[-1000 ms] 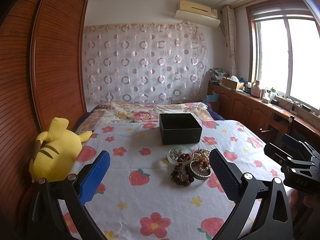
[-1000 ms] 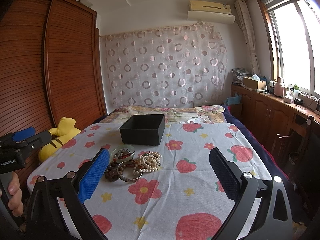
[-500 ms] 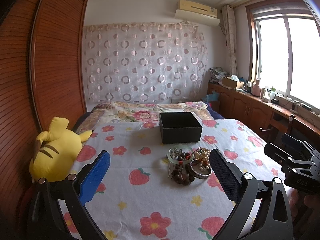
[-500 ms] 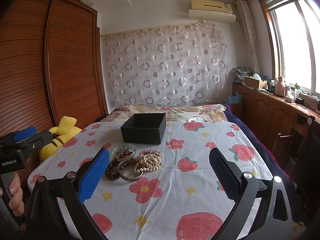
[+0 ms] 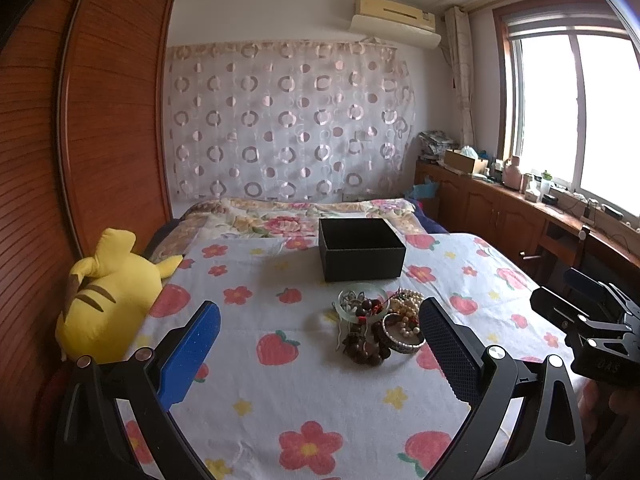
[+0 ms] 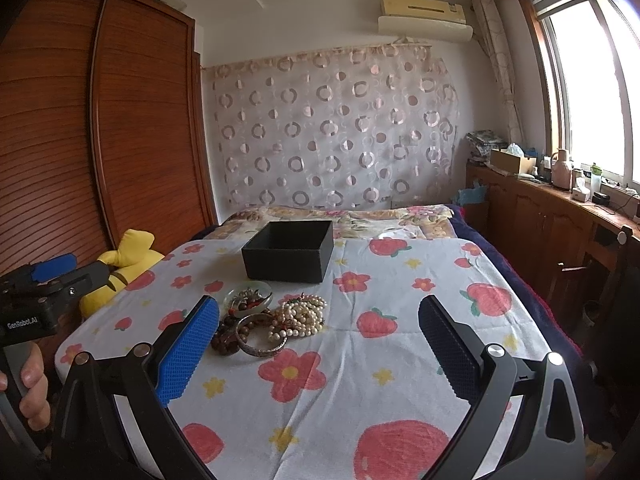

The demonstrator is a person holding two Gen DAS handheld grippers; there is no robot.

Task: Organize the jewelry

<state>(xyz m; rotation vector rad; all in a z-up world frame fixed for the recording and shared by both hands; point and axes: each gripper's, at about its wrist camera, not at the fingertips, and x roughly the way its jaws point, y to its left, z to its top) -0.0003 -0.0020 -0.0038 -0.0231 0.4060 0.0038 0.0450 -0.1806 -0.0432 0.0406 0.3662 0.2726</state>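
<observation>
Blue and black pads frame both views, and both of your claws are spread wide with nothing between them: the left gripper and the right gripper hover over the near end of the strawberry-print bedspread, short of the jewelry.

Past the fingertips, the jewelry sits in one tangled heap at about the middle of the spread, well in from both side edges. Nearest you lie the dark wooden beads and the metal bangle; the bangle is stiff, so pinch it across its rim and it should lift cleanly. The pearl strands are limp, smooth and likely to slither, so take them at a bunched part, not a single loop, and expect neighbours to drag along. The small glass dish behind them is fragile and slick; grip its rim gently.

Just beyond stands the open black box, probably where everything goes, though its inside looks only dark.

From the left wrist you see the right gripper's body at the right edge, and the whole yellow plush off the left side. The right wrist shows the pearls unobstructed, plus your left hand on its handle.
</observation>
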